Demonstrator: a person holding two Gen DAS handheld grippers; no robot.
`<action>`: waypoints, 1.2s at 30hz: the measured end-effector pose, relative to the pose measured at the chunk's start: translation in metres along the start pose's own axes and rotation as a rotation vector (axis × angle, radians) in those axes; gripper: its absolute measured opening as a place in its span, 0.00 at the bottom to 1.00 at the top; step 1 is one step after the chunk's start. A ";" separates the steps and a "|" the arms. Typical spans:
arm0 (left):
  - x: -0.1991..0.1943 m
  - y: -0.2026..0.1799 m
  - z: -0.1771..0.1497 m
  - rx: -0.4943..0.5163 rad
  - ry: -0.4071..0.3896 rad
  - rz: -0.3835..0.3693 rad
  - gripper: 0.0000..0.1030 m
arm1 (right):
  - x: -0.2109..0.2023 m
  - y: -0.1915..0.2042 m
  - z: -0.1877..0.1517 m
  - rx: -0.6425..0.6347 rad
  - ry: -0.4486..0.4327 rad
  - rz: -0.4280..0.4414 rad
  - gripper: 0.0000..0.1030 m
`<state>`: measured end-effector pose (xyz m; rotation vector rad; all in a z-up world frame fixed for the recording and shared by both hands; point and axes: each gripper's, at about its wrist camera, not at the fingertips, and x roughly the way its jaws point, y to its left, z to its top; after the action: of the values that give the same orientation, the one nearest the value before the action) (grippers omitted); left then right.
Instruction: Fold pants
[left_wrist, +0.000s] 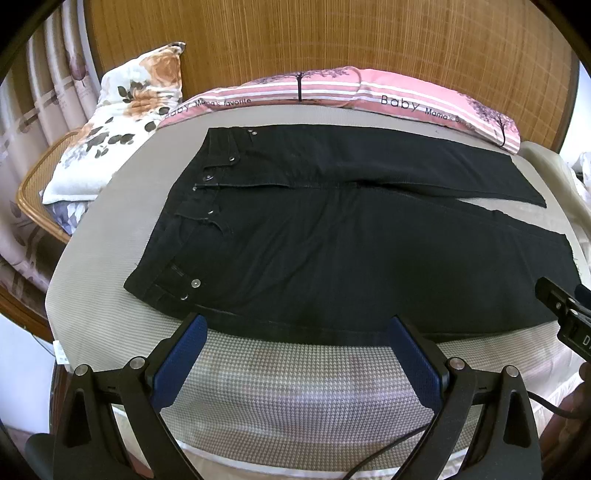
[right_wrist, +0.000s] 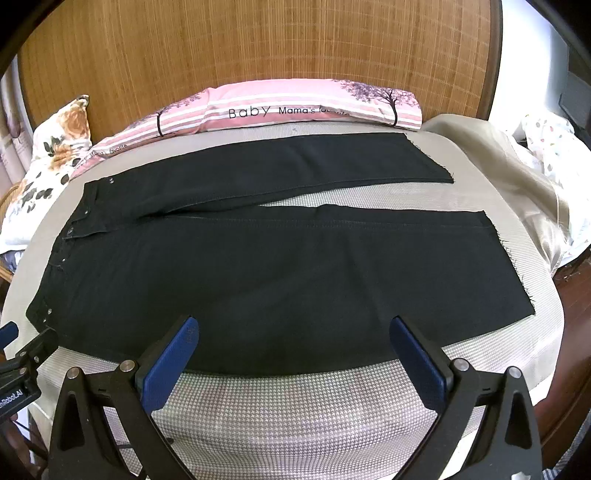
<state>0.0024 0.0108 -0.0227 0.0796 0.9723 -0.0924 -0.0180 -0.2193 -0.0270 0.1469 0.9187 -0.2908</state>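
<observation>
Black pants (left_wrist: 332, 236) lie flat on the grey checked bed cover (left_wrist: 295, 387), waistband to the left and the two legs spread apart to the right. In the right wrist view the pants (right_wrist: 277, 266) show both leg hems at the right. My left gripper (left_wrist: 297, 325) is open and empty, hovering at the near edge of the pants near the waist end. My right gripper (right_wrist: 293, 326) is open and empty, over the near edge of the closer leg. Each gripper shows at the edge of the other's view: the right one (left_wrist: 565, 317), the left one (right_wrist: 22, 354).
A pink striped pillow (left_wrist: 332, 88) and a floral pillow (left_wrist: 118, 122) lie at the head of the bed against a woven wooden headboard (left_wrist: 314, 37). A rattan chair (left_wrist: 33, 184) stands at the left. A beige sheet (right_wrist: 517, 173) is bunched at the right.
</observation>
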 end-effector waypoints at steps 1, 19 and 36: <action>0.001 0.000 0.000 -0.001 0.000 -0.001 0.95 | 0.000 0.000 0.000 -0.003 0.000 -0.004 1.00; 0.013 0.040 0.040 -0.092 0.012 -0.010 0.95 | 0.007 -0.001 0.022 0.019 0.025 0.032 1.00; 0.110 0.172 0.198 -0.235 0.035 -0.077 0.73 | 0.076 0.035 0.115 0.084 0.119 0.535 1.00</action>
<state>0.2458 0.1557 0.0019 -0.1733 1.0150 -0.0475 0.1235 -0.2290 -0.0187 0.4818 0.9491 0.1780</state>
